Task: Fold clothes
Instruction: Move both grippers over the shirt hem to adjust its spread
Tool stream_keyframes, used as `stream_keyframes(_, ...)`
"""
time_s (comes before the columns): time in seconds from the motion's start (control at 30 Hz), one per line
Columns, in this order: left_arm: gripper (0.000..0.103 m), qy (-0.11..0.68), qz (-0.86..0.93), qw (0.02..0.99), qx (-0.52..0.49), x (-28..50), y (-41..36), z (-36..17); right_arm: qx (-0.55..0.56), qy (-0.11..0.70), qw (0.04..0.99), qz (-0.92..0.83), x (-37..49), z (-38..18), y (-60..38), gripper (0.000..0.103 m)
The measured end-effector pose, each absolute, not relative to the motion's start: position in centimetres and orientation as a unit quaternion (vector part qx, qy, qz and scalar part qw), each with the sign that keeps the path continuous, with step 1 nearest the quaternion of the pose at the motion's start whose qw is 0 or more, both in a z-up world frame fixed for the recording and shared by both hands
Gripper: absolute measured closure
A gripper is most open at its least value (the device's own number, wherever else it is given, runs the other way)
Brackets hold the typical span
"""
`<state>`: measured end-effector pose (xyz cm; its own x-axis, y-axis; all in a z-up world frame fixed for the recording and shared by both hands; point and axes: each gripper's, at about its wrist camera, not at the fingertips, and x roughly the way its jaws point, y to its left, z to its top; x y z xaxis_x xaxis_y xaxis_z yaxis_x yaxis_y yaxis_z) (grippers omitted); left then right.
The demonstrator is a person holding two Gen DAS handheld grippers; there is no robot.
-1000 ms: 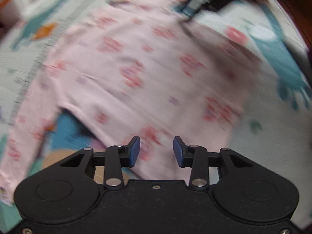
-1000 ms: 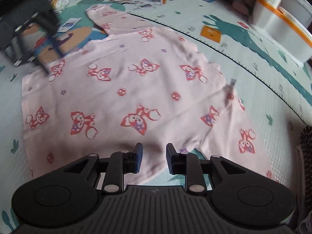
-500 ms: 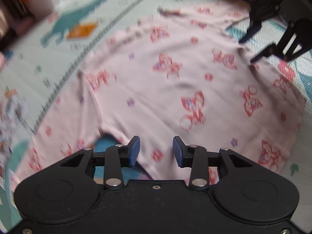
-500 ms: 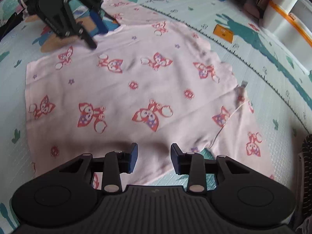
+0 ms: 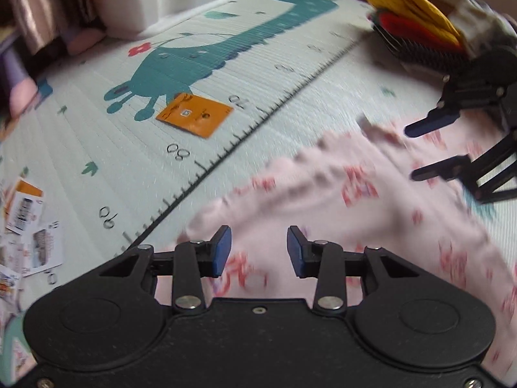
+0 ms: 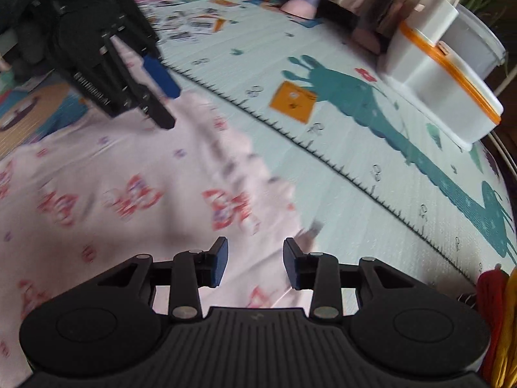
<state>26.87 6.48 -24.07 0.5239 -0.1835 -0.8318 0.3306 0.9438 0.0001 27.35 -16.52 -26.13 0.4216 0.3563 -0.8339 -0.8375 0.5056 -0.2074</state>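
Over the collar edge of a pink long-sleeved shirt with red fox prints (image 5: 371, 200), spread flat on a pale green foam play mat with a teal giraffe and a ruler strip (image 5: 265, 74): left gripper (image 5: 258, 247) held low, tilted down, jaws apart, blue pads empty, cloth under them. Opposite, seen at upper right from the left wrist: right gripper (image 5: 436, 144), jaws likewise apart, gripping nothing, poised above the shirt's far part. From the right wrist: right gripper (image 6: 255, 262) over the shirt (image 6: 135, 194) edge, left gripper (image 6: 161, 103) coming in from upper left. Two grippers, one shirt. One orange square card (image 5: 194, 114) on the mat beside the ruler strip. One white lidded plastic box with an orange band (image 6: 446, 74) at the mat's edge, contents hidden. Several scattered printed paper cards (image 5: 29, 226) at far left, too blurred to count.
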Motion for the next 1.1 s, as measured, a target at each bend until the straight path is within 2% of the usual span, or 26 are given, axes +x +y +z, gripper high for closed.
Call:
stream_keyframes(0.13,0.065,0.502,-0.126,0.855,0.023,29.4,7.9,-25.9,-0.299,0.435,0.771,0.356,29.9,-28.5,-17.0,0.061)
stream_keyframes(0.27,0.067,0.509,-0.121,0.852,-0.021,29.8,9.0,-25.3,-0.266,0.451,0.776,0.352,30.5,-28.4,-18.2,0.056)
stream_keyframes(0.4,0.067,0.460,-0.130,0.877,0.045,28.9,6.9,-24.0,-0.263,0.445,0.782,0.349,30.3,-28.4,-18.1,0.053)
stream_keyframes(0.5,0.066,0.483,-0.134,0.863,0.056,29.9,5.5,-24.9,-0.255,0.457,0.781,0.342,30.6,-28.3,-18.0,0.054)
stream_keyframes(0.57,0.062,0.489,-0.125,0.860,0.074,30.3,4.9,-25.4,-0.251,0.454,0.789,0.328,30.6,-27.8,-18.3,0.056)
stream_keyframes(0.67,0.067,0.466,-0.123,0.873,0.068,29.1,4.7,-24.2,-0.224,0.451,0.795,0.338,29.6,-26.6,-20.5,0.057)
stream_keyframes(0.77,0.060,0.448,-0.141,0.881,0.064,27.0,4.7,-22.8,-0.197,0.460,0.799,0.334,27.6,-25.7,-24.4,0.057)
stream_keyframes(0.93,0.050,0.466,-0.178,0.863,0.078,23.4,3.7,-22.8,-0.055,0.519,0.811,0.266,23.5,-25.3,-32.2,0.056)
stream_keyframes(1.1,0.045,0.509,-0.196,0.836,0.052,21.3,1.7,-24.1,0.072,0.553,0.812,0.173,20.5,-26.3,-40.2,0.056)
